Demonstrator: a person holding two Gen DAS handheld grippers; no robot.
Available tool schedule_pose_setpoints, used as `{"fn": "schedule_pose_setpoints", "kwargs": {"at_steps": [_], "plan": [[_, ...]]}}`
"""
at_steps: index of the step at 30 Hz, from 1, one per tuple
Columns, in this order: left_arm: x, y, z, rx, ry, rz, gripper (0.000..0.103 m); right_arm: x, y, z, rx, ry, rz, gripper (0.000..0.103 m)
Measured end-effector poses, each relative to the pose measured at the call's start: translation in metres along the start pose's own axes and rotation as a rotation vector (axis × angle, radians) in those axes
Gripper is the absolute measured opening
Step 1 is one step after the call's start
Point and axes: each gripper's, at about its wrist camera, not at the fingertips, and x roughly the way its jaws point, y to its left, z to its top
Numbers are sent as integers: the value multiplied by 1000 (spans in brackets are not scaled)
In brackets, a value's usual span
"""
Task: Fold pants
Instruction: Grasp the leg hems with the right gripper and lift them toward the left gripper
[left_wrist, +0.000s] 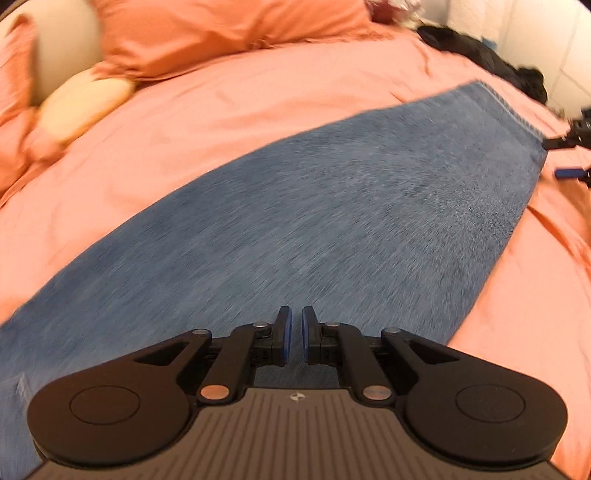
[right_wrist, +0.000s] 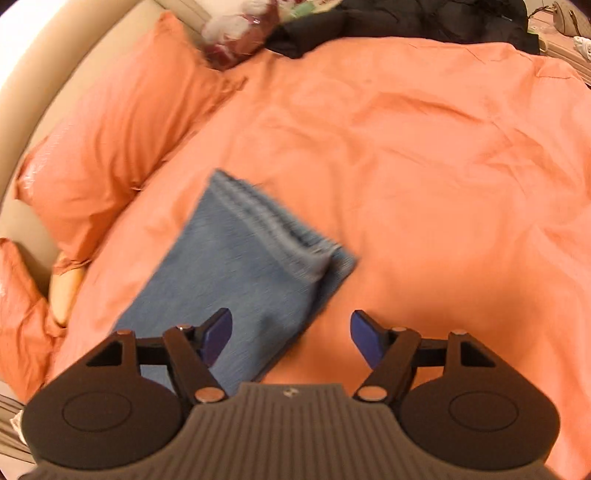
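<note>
Long blue denim pants (left_wrist: 295, 206) lay flat on the salmon-orange duvet (right_wrist: 424, 155), left gripper (left_wrist: 296, 336) closed on nothing above them, right gripper (right_wrist: 291, 332) spread wide, empty, near the stacked hems (right_wrist: 273, 225); a shallow pinch risked catching only the top layer.
</note>
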Motion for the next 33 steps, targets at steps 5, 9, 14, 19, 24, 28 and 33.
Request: {"fn": "schedule_pose_setpoints", "kwargs": {"at_steps": [5, 9, 14, 19, 24, 28, 33], "plan": [[35, -22, 35, 61, 7, 6, 9, 15, -27, 13, 26, 2, 81, 64], [55, -37, 67, 99, -11, -18, 9, 30, -40, 19, 68, -12, 127, 56], [84, -52, 107, 149, -7, 0, 7, 37, -46, 17, 69, -46, 156, 41], [106, -58, 135, 148, 7, 24, 5, 21, -31, 23, -39, -69, 157, 26], [113, -64, 138, 179, 25, 53, 4, -5, 7, 38, -142, -94, 159, 24], [92, -66, 130, 205, 2, 51, 4, -26, 39, 46, -192, -108, 158, 24], [44, -82, 94, 278, -15, -116, 10, -51, 74, 47, -273, -123, 158, 24]]}}
